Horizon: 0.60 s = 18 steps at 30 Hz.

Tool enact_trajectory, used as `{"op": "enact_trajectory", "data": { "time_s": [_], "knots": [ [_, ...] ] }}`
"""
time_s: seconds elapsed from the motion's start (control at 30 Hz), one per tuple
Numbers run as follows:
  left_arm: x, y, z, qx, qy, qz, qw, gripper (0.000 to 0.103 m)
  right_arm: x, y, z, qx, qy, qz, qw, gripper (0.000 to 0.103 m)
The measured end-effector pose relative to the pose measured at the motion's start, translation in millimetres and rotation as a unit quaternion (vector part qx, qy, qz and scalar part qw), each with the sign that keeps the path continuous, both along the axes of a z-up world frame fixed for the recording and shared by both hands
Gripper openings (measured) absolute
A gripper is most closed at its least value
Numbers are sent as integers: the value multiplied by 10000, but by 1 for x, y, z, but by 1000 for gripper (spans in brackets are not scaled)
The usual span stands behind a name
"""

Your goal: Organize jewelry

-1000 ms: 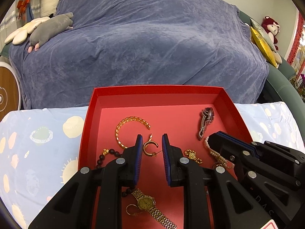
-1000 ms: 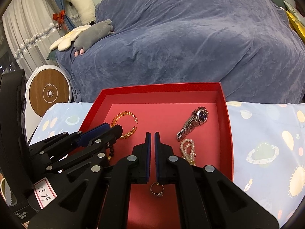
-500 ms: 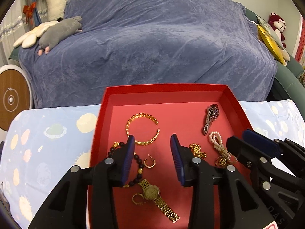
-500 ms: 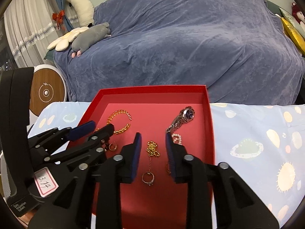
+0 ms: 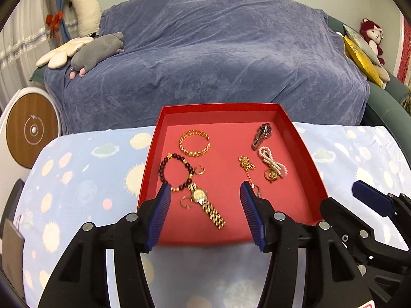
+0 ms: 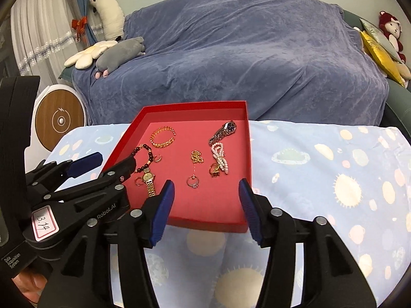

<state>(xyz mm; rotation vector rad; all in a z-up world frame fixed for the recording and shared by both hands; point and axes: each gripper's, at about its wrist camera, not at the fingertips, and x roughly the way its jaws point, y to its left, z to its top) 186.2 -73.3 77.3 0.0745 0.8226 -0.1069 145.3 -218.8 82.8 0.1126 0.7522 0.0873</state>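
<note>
left gripper [image 5: 204,192] held spread wide, nothing pinched | red tray [image 5: 305,148] set on patterned cloth [image 5: 84,179], jewelry laid inside: bead bracelet [image 5: 168,170], gold watch [image 5: 205,204], pearl strand [image 5: 272,161] | right gripper [image 6: 206,188] likewise spread, nothing held

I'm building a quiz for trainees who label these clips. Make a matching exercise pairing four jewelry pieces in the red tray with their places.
Things:
1. gold chain bangle
2. silver wristwatch
3. gold wristwatch
4. white pearl strand

Places in the red cardboard tray:
A. far right corner
B. near left, beside the dark bead bracelet
C. far left
D. right side, just nearer than the silver wristwatch

Pairs: 1-C, 2-A, 3-B, 4-D
</note>
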Motion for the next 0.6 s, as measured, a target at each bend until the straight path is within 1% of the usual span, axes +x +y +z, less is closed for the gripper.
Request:
{"op": "enact_trajectory", "data": {
  "time_s": [0.07, 0.1, 0.17, 0.27, 0.33, 0.4, 0.5, 0.6],
  "knots": [
    [-13, 2, 4, -28, -11, 69, 10000, 62, -14, -4, 1, 132, -12, -141, 9998, 68],
    [-20, 3, 4, -20, -30, 84, 10000, 65, -20, -6, -1, 230, -1, -166, 9996, 69],
    [-33, 4, 3, 153, -60, 157, 9997, 71, -29, -7, -5, 344, 67, -222, 9991, 72],
    [-50, 10, -5, 424, 3, 191, 9989, 73, -37, 0, -14, 357, 195, -221, 9989, 74],
    [-56, 19, -12, 449, 111, 226, 9987, 73, -40, 7, -20, 258, 206, -159, 9993, 76],
    [-58, 29, -21, 387, 242, 280, 9986, 73, -39, 16, -26, 50, 200, -54, 9998, 78],
    [-51, 37, -36, 339, 414, 388, 9978, 73, -38, 26, -30, -187, 76, -24, 9998, 82],
    [-45, 42, -43, 251, 529, 459, 9972, 73, -31, 28, -35, -285, 106, -16, 9995, 84]
  ]
}}
